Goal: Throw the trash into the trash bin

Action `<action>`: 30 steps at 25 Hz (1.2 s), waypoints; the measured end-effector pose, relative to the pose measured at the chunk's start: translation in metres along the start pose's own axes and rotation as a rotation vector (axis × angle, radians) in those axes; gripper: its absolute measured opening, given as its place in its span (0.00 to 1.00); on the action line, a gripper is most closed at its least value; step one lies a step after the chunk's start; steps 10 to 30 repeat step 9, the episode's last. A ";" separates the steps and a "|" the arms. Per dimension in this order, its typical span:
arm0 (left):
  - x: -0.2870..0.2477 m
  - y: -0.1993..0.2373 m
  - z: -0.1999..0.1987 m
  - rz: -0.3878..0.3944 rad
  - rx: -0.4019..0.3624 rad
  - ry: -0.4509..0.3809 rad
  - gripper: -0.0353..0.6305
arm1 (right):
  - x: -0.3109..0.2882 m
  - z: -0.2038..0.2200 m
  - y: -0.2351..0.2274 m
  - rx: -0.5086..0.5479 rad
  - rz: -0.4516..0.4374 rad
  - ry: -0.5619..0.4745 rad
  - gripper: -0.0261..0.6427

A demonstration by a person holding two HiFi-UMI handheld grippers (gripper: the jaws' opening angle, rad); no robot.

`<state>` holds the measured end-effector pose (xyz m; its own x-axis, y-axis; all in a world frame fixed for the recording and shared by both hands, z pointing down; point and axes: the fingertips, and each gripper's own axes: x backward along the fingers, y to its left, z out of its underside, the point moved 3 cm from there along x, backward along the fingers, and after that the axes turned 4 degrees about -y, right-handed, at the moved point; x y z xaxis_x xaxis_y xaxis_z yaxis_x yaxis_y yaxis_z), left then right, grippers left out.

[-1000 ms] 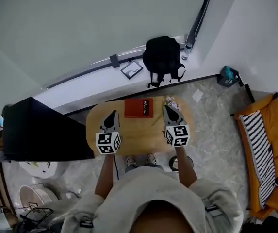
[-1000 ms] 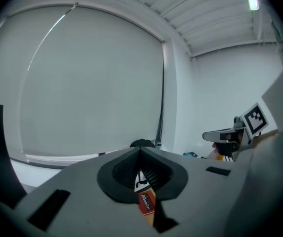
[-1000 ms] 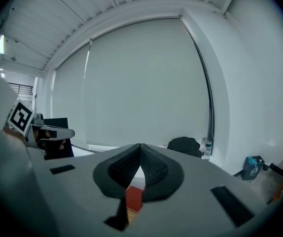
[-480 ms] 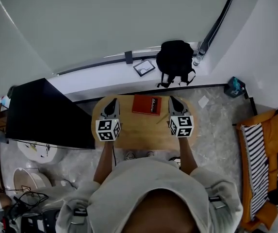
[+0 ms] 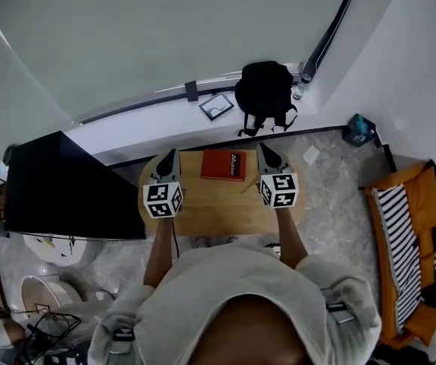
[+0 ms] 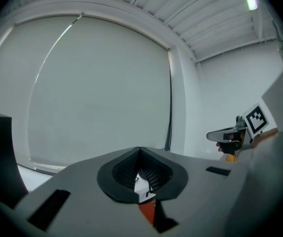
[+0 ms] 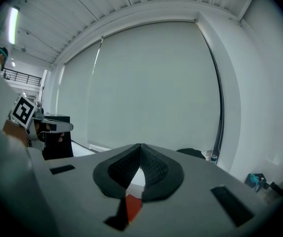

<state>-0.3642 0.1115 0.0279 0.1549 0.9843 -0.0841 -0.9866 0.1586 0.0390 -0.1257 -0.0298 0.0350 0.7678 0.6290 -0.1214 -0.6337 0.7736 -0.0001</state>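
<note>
In the head view my left gripper [image 5: 170,155] and right gripper [image 5: 262,150] hover side by side over a small round wooden table [image 5: 202,215]. A red book [image 5: 224,165] lies between them. Both point at the far wall. In the left gripper view the jaws [image 6: 140,150] are shut tip to tip with nothing between them. The right gripper view shows the same for the right gripper [image 7: 140,146]. A sliver of the red book [image 7: 133,206] shows under the jaws. I see no trash on the table. A thin stick [image 5: 249,186] lies by the right gripper.
A black backpack [image 5: 263,96] leans on the far wall ledge beside a framed picture [image 5: 215,107]. A large black cabinet [image 5: 65,196] stands at the table's left. On the floor lie a white scrap [image 5: 310,155] and a teal object [image 5: 357,128]. An orange striped seat [image 5: 408,242] is at the right.
Both grippers have lifted and moved toward the table's far edge. A crumpled scrap seen by the right gripper's tip a second ago no longer shows.
</note>
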 end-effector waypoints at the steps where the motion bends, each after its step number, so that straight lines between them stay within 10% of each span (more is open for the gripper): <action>1: -0.001 0.000 0.000 0.002 0.000 -0.001 0.08 | 0.000 0.000 0.000 -0.001 0.003 0.001 0.08; 30: -0.007 0.000 -0.001 0.021 -0.003 0.000 0.08 | -0.005 0.000 0.000 -0.008 0.012 0.002 0.08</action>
